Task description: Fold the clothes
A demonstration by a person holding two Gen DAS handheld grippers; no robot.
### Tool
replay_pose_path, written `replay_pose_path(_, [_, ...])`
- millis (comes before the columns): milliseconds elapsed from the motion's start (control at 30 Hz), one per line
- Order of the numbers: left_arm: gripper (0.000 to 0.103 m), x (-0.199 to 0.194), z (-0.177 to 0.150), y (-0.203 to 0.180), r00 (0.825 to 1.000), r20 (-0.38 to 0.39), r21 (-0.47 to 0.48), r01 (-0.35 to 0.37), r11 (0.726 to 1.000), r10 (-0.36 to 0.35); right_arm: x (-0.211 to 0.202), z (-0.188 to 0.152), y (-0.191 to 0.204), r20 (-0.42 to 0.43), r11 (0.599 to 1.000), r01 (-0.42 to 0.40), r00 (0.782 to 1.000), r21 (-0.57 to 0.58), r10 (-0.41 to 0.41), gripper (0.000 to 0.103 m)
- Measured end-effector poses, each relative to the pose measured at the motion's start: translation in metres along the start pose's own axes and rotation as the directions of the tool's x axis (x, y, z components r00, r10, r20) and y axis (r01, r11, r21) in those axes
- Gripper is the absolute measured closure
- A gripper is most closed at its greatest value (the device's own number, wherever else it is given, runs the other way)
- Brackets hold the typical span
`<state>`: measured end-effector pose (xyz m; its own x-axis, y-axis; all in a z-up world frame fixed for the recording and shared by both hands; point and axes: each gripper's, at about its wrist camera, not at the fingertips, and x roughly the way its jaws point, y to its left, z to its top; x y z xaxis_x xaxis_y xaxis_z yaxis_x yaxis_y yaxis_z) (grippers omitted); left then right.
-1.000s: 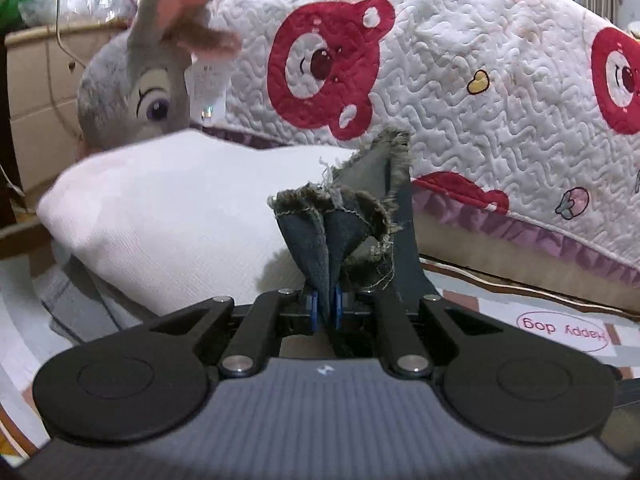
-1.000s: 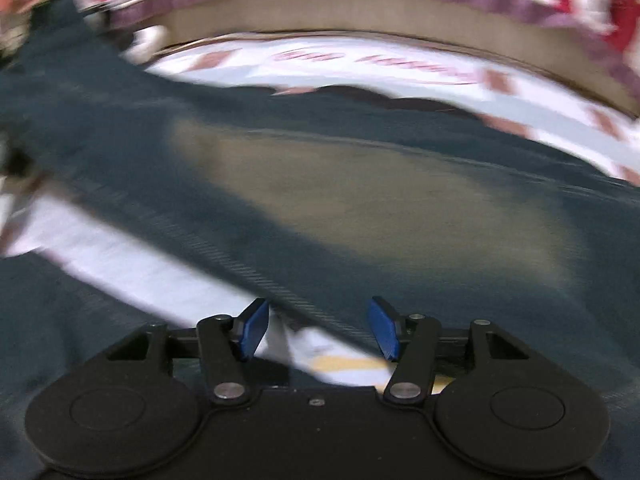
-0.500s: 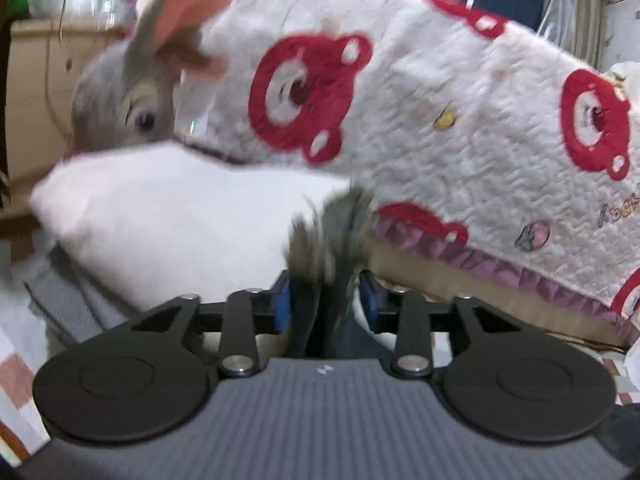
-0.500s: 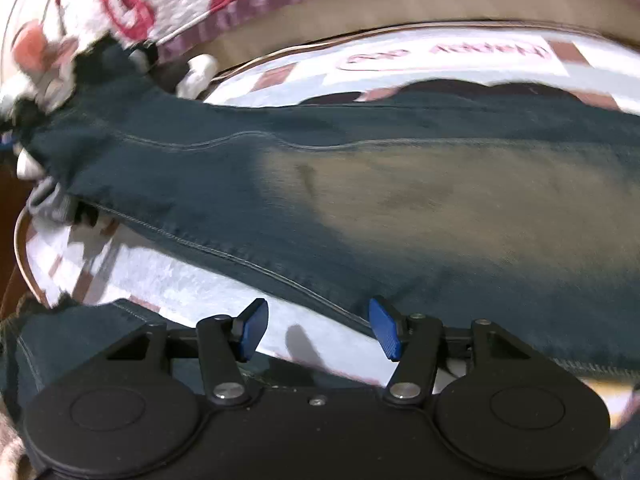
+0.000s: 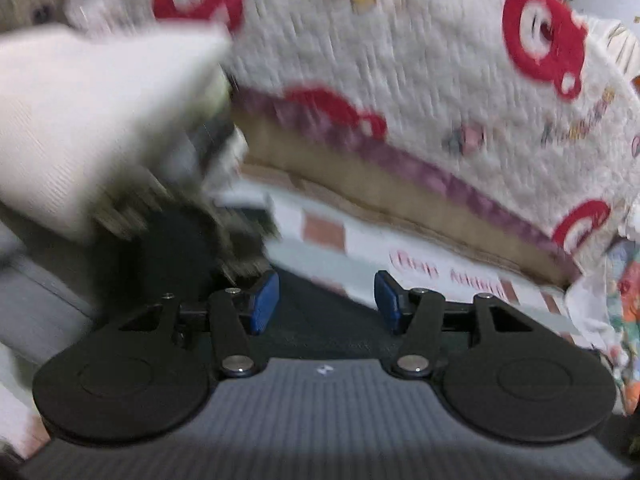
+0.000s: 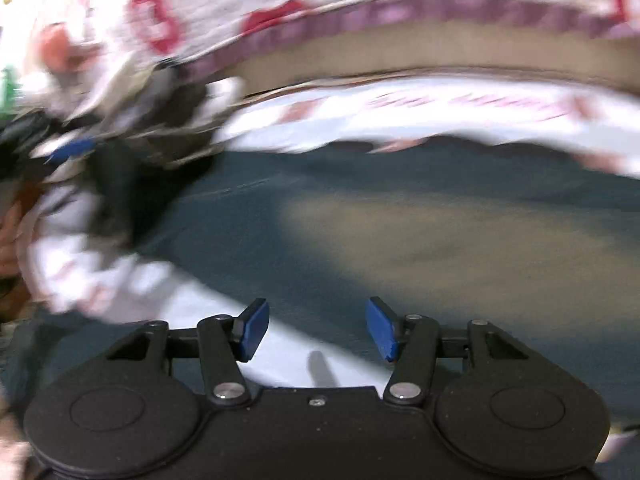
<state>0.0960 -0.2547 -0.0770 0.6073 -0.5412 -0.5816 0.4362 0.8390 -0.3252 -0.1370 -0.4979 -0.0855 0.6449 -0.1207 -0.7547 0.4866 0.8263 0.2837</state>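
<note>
The dark blue jeans (image 6: 400, 240) lie spread flat across the printed mat (image 6: 440, 108), a faded tan patch running along the leg. Their frayed hem (image 5: 240, 248) sits just ahead and to the left of the left gripper (image 5: 326, 304), whose blue-padded jaws are spread wide with nothing between them; dark denim fills the gap below them. The right gripper (image 6: 316, 330) hovers over the near edge of the jeans, its jaws likewise spread apart and empty, with a strip of the pale mat showing between the pads.

The mat is white with reddish-brown squares and pink lettering (image 5: 444, 272), blurred here. Behind it runs a tan band (image 5: 400, 196), possibly a mattress edge, over which hangs a white quilted blanket (image 5: 400, 40) with red bear faces and a purple border. A white pillow (image 5: 80, 112) sits to the left in the left wrist view, resting above a grey fabric (image 5: 36, 304). At the far right edge a bit of colourful floral cloth (image 5: 628, 300) shows. Both views are smeared by motion, so finer details are unclear.
</note>
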Motion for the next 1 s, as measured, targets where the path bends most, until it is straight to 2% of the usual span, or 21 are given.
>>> replay_pose_path(33, [0.051,0.013,-0.005,-0.012,1.0,-0.026,0.055,-0.001,0.998,0.003,-0.007,0.006,-0.019,-0.005,0.997,0.077,0.997,0.006,-0.077,0.043])
replay_pose_path(100, [0.051,0.035,-0.015,-0.035,0.998,-0.069,0.167,0.018,0.986,-0.007,-0.022,0.019,-0.066,-0.011,0.977,0.214,0.977,0.021,-0.213,0.043])
replay_pose_path(133, [0.051,0.047,-0.02,-0.04,0.995,-0.095,0.164,0.046,0.985,-0.031,-0.03,0.026,-0.09,-0.015,0.96,0.278,0.961,0.028,-0.278,0.043])
replay_pose_path(167, [0.052,0.057,-0.024,-0.04,0.991,-0.118,0.119,0.071,0.99,-0.057,-0.038,0.031,-0.112,-0.012,0.943,0.331,0.944,0.031,-0.331,0.044])
replay_pose_path(233, [0.055,0.076,-0.031,-0.035,0.981,-0.164,0.008,0.11,0.994,-0.107,-0.054,0.041,-0.154,0.0,0.905,0.423,0.906,0.035,-0.424,0.074])
replay_pose_path(267, [0.059,0.084,-0.034,-0.033,0.975,-0.189,-0.024,0.113,0.993,-0.116,-0.061,0.044,-0.174,0.01,0.889,0.456,0.89,0.042,-0.456,0.098])
replay_pose_path(333, [0.071,0.098,-0.038,-0.04,0.97,-0.222,0.017,0.106,0.994,-0.1,-0.074,0.048,-0.205,0.024,0.874,0.48,0.875,0.079,-0.483,0.101])
replay_pose_path(367, [0.072,0.104,-0.04,-0.045,0.969,-0.231,0.058,0.108,0.992,-0.092,-0.078,0.049,-0.218,0.028,0.868,0.488,0.87,0.093,-0.492,0.101])
replay_pose_path(400, [0.072,0.109,-0.042,-0.051,0.967,-0.24,0.1,0.111,0.989,-0.084,-0.079,0.051,-0.231,0.023,0.865,0.489,0.869,0.108,-0.494,0.1])
replay_pose_path(467, [0.081,0.118,-0.045,-0.058,0.954,-0.282,0.131,0.148,0.98,-0.106,-0.075,0.051,-0.253,0.019,0.865,0.465,0.879,0.186,-0.477,0.094])
replay_pose_path(500, [0.081,0.122,-0.047,-0.059,0.943,-0.308,0.126,0.169,0.977,-0.124,-0.073,0.051,-0.264,0.02,0.863,0.45,0.885,0.229,-0.466,0.087])
replay_pose_path(533, [0.081,0.124,-0.05,-0.059,0.937,-0.326,0.122,0.174,0.977,-0.126,-0.071,0.05,-0.275,0.021,0.859,0.433,0.89,0.271,-0.455,0.077])
replay_pose_path(567, [0.081,0.124,-0.052,-0.059,0.934,-0.338,0.119,0.167,0.979,-0.118,-0.068,0.05,-0.286,0.022,0.854,0.416,0.895,0.313,-0.445,0.047])
replay_pose_path(600, [0.081,0.124,-0.055,-0.057,0.933,-0.345,0.121,0.155,0.981,-0.105,-0.064,0.048,-0.294,0.023,0.851,0.393,0.904,0.35,-0.427,0.033])
replay_pose_path(667, [0.081,0.119,-0.06,-0.055,0.934,-0.348,0.127,0.13,0.983,-0.079,-0.056,0.043,-0.307,0.028,0.843,0.339,0.923,0.418,-0.385,0.033])
replay_pose_path(800, [0.08,0.112,-0.059,-0.048,0.939,-0.337,0.098,0.108,0.989,-0.069,-0.036,0.042,-0.314,0.041,0.849,0.259,0.949,0.461,-0.312,0.035])
replay_pose_path(833, [0.081,0.112,-0.059,-0.048,0.94,-0.333,0.1,0.106,0.989,-0.067,-0.034,0.041,-0.312,0.063,0.862,0.233,0.955,0.451,-0.291,0.043])
replay_pose_path(867, [0.081,0.113,-0.058,-0.049,0.942,-0.33,0.102,0.105,0.989,-0.066,-0.032,0.041,-0.31,0.094,0.879,0.196,0.961,0.435,-0.261,0.059])
replay_pose_path(933, [0.08,0.113,-0.058,-0.05,0.944,-0.324,0.105,0.102,0.989,-0.063,-0.029,0.037,-0.306,0.12,0.897,0.176,0.963,0.405,-0.243,0.059])
replay_pose_path(967, [0.08,0.113,-0.057,-0.05,0.945,-0.321,0.107,0.1,0.989,-0.061,-0.026,0.034,-0.307,0.116,0.899,0.181,0.962,0.397,-0.245,0.065])
replay_pose_path(1000, [0.08,0.113,-0.057,-0.05,0.946,-0.318,0.109,0.099,0.989,-0.06,-0.027,0.033,-0.307,0.129,0.9,0.197,0.956,0.388,-0.265,0.081])
